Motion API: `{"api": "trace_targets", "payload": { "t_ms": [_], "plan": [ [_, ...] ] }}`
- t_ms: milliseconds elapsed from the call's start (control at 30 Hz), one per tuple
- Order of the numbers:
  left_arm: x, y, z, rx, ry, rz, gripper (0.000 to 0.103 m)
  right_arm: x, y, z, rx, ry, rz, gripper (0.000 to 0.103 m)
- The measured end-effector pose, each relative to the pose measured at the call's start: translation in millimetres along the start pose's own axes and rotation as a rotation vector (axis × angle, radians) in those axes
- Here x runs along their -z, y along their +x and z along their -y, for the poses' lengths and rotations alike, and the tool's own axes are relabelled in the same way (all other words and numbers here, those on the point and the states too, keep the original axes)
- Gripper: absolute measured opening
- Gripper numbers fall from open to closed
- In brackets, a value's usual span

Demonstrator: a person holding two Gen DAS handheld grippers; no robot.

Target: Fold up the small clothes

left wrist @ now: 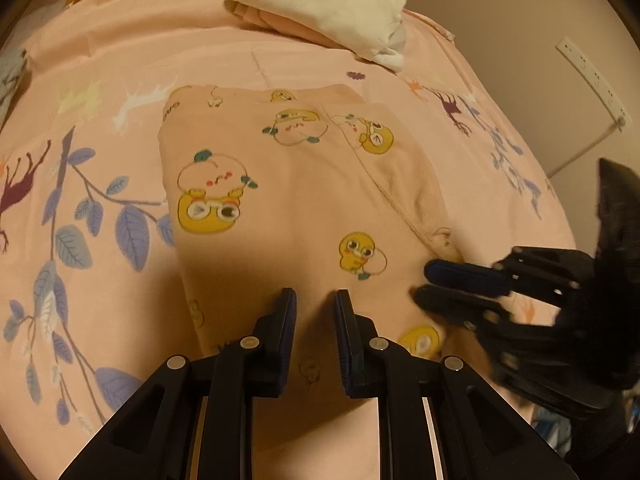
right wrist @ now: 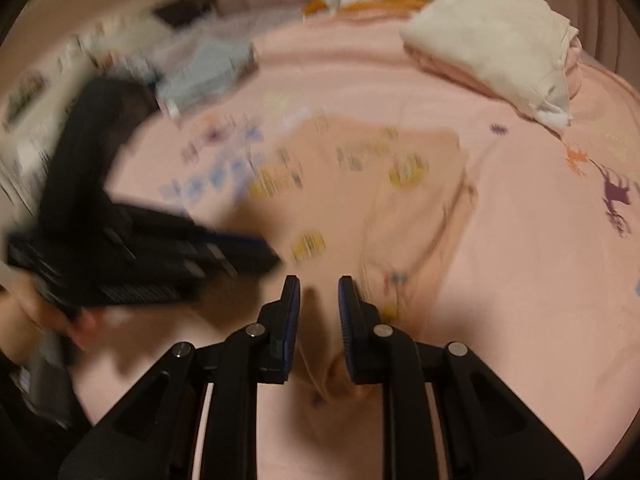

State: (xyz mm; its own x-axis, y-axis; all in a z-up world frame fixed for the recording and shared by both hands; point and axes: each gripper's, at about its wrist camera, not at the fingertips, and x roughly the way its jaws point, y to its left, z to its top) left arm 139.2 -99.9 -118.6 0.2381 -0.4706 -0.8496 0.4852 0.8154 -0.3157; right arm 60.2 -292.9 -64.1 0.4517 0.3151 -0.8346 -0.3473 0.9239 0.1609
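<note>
You have bare bed sheet (left wrist: 100,60) left of the duck-print garment (left wrist: 288,208) and between it and the stack of folded clothes (left wrist: 320,4) at the far edge. On its right, the right gripper (left wrist: 424,284) sits close, and a wall (left wrist: 520,40) bounds the bed beyond.

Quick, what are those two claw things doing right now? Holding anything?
Left gripper: open, holding nothing, just above the pink duck-print garment.
Right gripper: open, empty, at the garment's near edge.

Your left tongs (left wrist: 315,300) parted over duck-print garment (left wrist: 288,200) on bed (left wrist: 120,60); right tongs (left wrist: 424,282) at its right edge.
</note>
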Motion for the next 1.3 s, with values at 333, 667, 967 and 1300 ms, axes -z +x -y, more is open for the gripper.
{"api": "trace_targets", "payload": {
  "t_ms": [333,667,967,1300],
  "plan": [
    [42,-8,-3,0.038,-0.011,0.008,0.016,26,-7,9,-0.002,0.079,-0.020,0.016],
    [54,-37,-7,-0.031,-0.020,0.064,0.070,41,-36,26,-0.126,0.256,0.051,0.043],
    [33,-44,-41,0.004,-0.148,0.122,0.073,38,-35,78,-0.274,0.552,0.121,0.061],
    [12,-30,-59,0.030,-0.210,0.120,0.073,23,-8,90,-0.316,0.622,0.093,0.069]
  ]
}}
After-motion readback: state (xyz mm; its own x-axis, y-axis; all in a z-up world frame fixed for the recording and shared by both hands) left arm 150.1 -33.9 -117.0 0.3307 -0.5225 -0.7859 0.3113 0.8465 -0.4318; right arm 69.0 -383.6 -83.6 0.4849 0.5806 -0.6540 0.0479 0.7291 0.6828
